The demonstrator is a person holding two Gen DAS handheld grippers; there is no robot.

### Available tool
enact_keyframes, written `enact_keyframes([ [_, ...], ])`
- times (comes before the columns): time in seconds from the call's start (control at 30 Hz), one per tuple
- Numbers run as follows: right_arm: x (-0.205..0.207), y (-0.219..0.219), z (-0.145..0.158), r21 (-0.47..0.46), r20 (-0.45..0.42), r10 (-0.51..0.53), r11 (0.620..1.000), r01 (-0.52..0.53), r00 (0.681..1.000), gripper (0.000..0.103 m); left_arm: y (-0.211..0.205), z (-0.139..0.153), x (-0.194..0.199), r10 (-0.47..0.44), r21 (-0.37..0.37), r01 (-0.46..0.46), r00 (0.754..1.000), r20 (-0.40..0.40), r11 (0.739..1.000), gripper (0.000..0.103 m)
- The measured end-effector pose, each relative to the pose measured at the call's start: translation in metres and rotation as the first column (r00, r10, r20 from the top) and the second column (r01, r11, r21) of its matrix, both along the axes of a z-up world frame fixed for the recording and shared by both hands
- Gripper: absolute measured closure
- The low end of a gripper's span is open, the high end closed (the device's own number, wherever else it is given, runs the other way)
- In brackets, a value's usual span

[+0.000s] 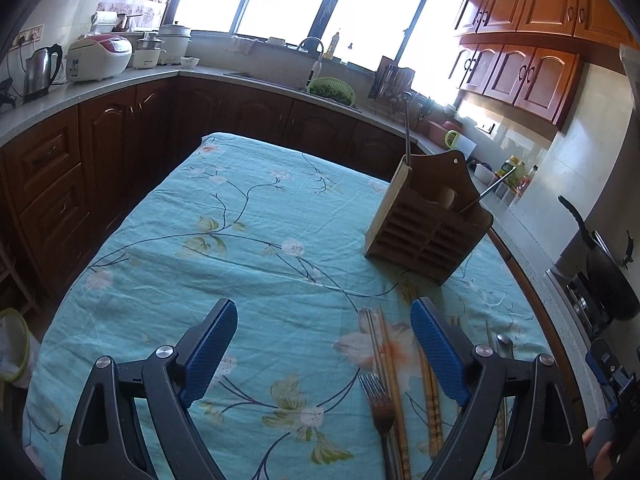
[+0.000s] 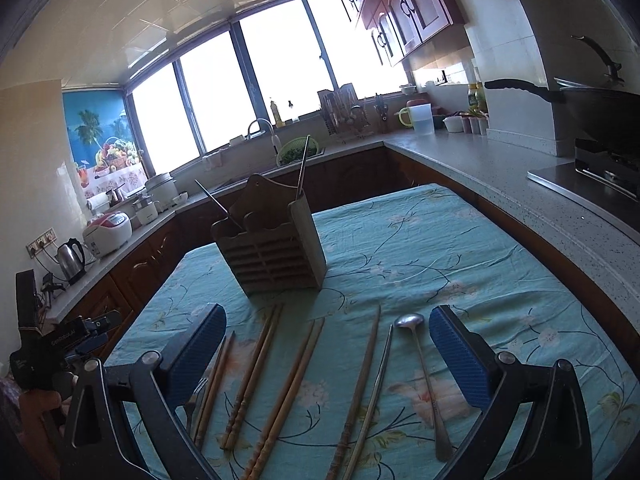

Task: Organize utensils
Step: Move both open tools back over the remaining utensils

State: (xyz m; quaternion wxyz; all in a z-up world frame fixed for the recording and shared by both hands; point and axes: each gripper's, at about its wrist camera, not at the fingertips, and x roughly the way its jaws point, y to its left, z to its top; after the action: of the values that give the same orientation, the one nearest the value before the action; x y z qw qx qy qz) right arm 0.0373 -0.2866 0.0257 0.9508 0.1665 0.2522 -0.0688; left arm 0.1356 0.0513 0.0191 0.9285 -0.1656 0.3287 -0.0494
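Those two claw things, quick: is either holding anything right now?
Left gripper: jaws open, holding nothing, above the tablecloth.
Right gripper: jaws open, holding nothing, over the chopsticks.

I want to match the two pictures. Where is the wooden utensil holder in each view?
Left wrist view: the wooden utensil holder stands right of centre on the floral tablecloth, beyond the fork and the chopsticks.
Right wrist view: the holder stands left of centre, just beyond the row of chopsticks.
Shared landmark: the green colander by the sink, under the window.
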Motion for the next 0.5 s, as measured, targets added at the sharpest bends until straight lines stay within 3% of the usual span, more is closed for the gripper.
enact_keyframes([
  [0.5,0.022,-0.004,-0.021,0.020,-0.096,0.017,1.000,-0.015,0.995,0.000,-0.028,-0.006,0.031,-0.085,0.054,0.093,0.988,-0.129,0.994,0.016],
])
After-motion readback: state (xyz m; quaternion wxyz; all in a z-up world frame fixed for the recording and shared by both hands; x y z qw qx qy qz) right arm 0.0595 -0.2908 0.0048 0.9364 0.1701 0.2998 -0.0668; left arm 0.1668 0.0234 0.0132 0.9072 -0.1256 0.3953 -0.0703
